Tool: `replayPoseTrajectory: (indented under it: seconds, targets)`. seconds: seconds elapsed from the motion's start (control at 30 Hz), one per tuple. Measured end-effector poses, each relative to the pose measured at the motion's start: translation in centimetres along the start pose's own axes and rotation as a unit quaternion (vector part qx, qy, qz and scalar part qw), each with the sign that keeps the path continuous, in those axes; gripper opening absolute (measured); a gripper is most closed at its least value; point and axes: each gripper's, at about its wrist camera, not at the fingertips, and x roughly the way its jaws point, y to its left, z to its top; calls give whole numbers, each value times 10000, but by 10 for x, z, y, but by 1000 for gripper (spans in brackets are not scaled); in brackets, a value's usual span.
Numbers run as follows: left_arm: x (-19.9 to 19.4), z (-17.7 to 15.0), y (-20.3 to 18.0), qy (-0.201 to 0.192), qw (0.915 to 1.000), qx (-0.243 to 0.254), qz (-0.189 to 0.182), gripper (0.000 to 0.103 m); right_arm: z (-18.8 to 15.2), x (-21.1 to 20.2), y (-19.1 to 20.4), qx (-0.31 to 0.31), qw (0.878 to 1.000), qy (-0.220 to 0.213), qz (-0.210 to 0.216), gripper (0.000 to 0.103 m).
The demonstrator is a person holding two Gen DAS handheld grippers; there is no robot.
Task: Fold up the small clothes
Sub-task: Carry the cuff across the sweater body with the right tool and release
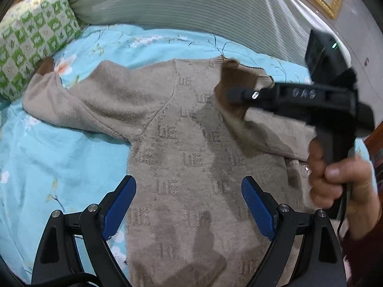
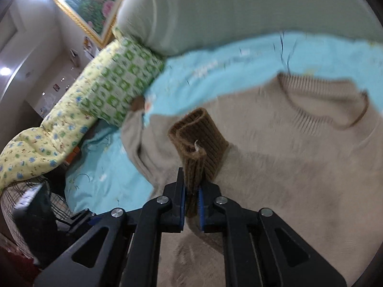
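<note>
A beige knitted sweater (image 1: pixel 186 124) lies spread flat on a light blue floral sheet (image 1: pixel 47 155). One sleeve (image 1: pixel 71 100) stretches left, its brown cuff (image 1: pixel 46 65) beside the pillow. My left gripper (image 1: pixel 189 181) hovers open over the sweater's body with nothing between its blue pads. My right gripper (image 1: pixel 229 94), held by a hand (image 1: pixel 340 179), is over the chest near the collar. In the right wrist view the right gripper (image 2: pixel 192 181) is shut on the other sleeve's brown ribbed cuff (image 2: pixel 201 129), which stands up above the sweater (image 2: pixel 299 155). The ribbed collar (image 2: pixel 323 102) lies beyond.
A green checked pillow (image 1: pixel 36 40) sits at the far left of the bed against a pale striped headboard cushion (image 1: pixel 191 12). A yellow floral quilt (image 2: pixel 47 138) is bunched beside the pillow (image 2: pixel 119 83). A gold-framed picture (image 2: pixel 88 7) hangs on the wall.
</note>
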Motion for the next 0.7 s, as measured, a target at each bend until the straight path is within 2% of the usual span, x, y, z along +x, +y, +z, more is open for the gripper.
replayPoseTrajectory:
  seconds: [0.03, 0.07, 0.1, 0.13, 0.27, 0.37, 0.43, 0.47, 0.5, 0.53, 0.57, 0.63, 0.7]
  targets:
    - [3, 2, 1, 28, 10000, -43, -25, 90, -1, 7, -7, 210, 9997, 137, -15, 25]
    - [7, 6, 1, 35, 9999, -108, -105, 90, -4, 8, -10, 315, 9994, 161, -21, 48]
    - [10, 9, 0, 34, 9997, -132, -182, 90, -7, 4, -13, 396, 9992, 74, 69, 65]
    - [15, 13, -1, 55, 9996, -144, -243, 90, -7, 0, -13, 432, 9990, 0, 142, 68]
    - [52, 34, 4, 333, 9969, -468, -536, 90, -19, -54, -25, 726, 9955, -582, 197, 69]
    - [80, 46, 14, 520, 9901, -1000, -842, 90, -40, -107, -37, 955, 9892, -1112, -31, 69]
    - [85, 52, 15, 349, 9886, -1168, -888, 88, -61, -141, -47, 1123, 9831, -1421, -256, 69]
    - [88, 57, 13, 196, 9877, -1205, -977, 81, -68, -151, -51, 1172, 9812, -1494, -335, 69]
    - [91, 59, 13, 161, 9872, -1229, -999, 59, -75, -161, -54, 1229, 9791, -1562, -431, 69]
    - [97, 62, 12, 189, 9865, -1276, -1012, 41, -82, -170, -58, 1312, 9766, -1624, -526, 69]
    - [100, 63, 12, 240, 9852, -1311, -1077, 3, -89, -176, -61, 1368, 9748, -1664, -580, 69]
    - [101, 64, 15, 254, 9815, -1423, -1258, 6, -98, -186, -66, 1454, 9705, -1784, -720, 69]
    - [76, 64, 21, -83, 9819, -1449, -1215, 6, -106, -201, -72, 1501, 9646, -1969, -909, 69]
